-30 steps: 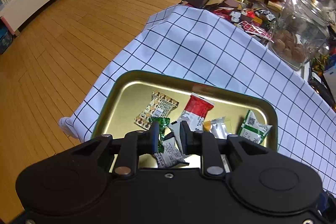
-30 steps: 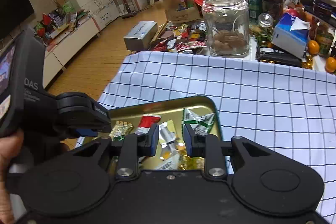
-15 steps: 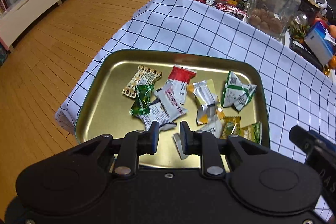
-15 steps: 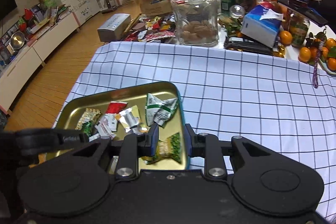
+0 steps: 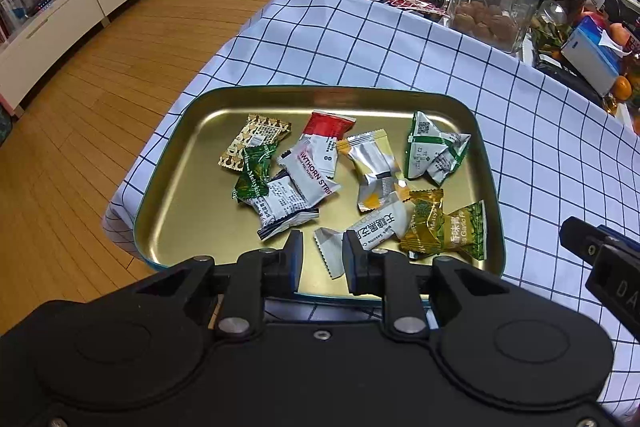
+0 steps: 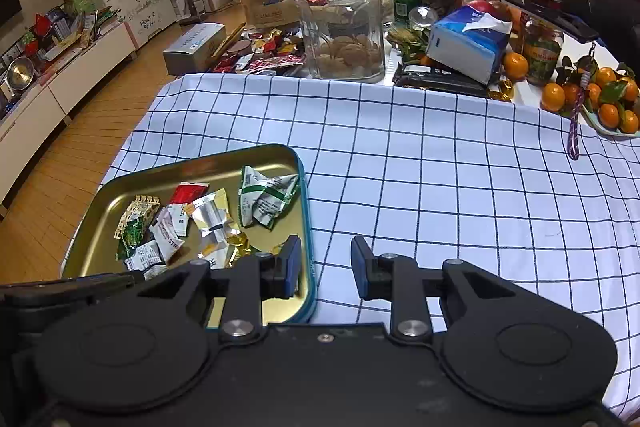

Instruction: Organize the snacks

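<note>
Nearest in the left wrist view, the left hand-held gripper (image 5: 320, 259) hangs over the near rim of a shallow gold-coloured metal tray with a teal outer edge (image 5: 192, 163). Its jaws stand partly apart; the corner of a white wrapped snack with dark lettering (image 5: 376, 227) shows between them, though whether the pads press on it cannot be told.

The right hand-held gripper (image 6: 325, 263) sits just off the tray's right edge, above the white cloth with a dark blue grid (image 6: 440, 187) that covers the bench. Its jaws are opening and nothing lies between them.

The tray holds a loose pile of about eleven wrapped snacks. Counted by colour:
- two green-and-white folded packets (image 5: 434, 151) at the far right
- one red-and-white packet (image 5: 326, 143)
- one brown patterned packet (image 5: 256, 141) at the far left
- one dark green candy (image 5: 254, 173)
- one silver-and-yellow packet (image 5: 372, 171)
- one green garlic-flavour packet (image 5: 466, 231) at the near right corner, beside a gold one

Beyond the cloth stands one square clear glass jar (image 6: 340, 27), partly filled with round brown pieces, a glass cup resting on its lid. To its right lie one blue tissue pack (image 6: 468, 43) and a cluster of small oranges (image 6: 608, 99)
</note>
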